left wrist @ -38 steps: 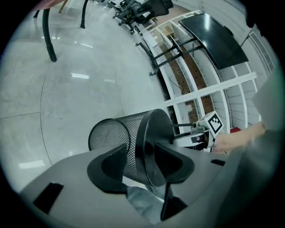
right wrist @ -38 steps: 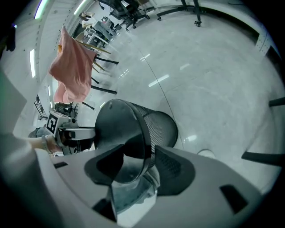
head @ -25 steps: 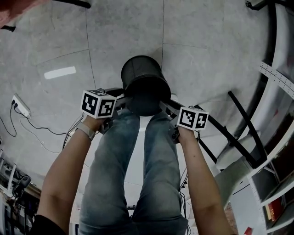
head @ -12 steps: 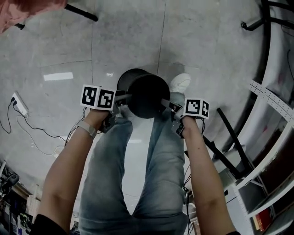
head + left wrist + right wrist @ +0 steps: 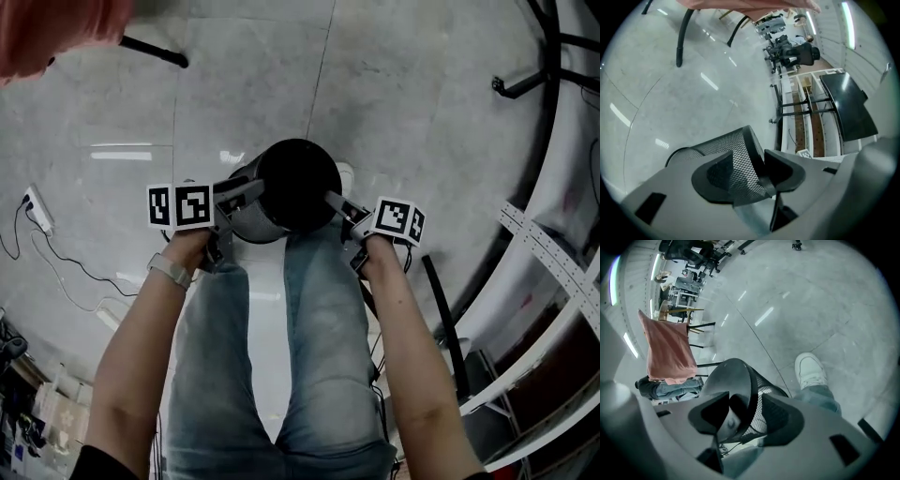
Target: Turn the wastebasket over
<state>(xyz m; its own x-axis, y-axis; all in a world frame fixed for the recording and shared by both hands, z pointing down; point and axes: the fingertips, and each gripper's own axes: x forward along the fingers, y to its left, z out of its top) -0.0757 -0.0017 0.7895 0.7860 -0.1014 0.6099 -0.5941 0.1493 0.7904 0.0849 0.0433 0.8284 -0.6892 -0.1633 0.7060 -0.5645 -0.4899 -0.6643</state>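
Wastebasket (image 5: 298, 183) tilted further base-up | left arm (image 5: 141, 342), right arm (image 5: 412, 347) stretched forward

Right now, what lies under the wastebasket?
Held off the ground, the wastebasket hangs over the person's jeans, a white shoe and the grey floor. The basket itself covers whatever lies straight beneath it.

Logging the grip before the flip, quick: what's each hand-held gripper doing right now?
Left hand-held gripper: closed on the wastebasket, mesh wall between its jaws, which have just eased open slightly.
Right hand-held gripper: closed on the wastebasket's wall.
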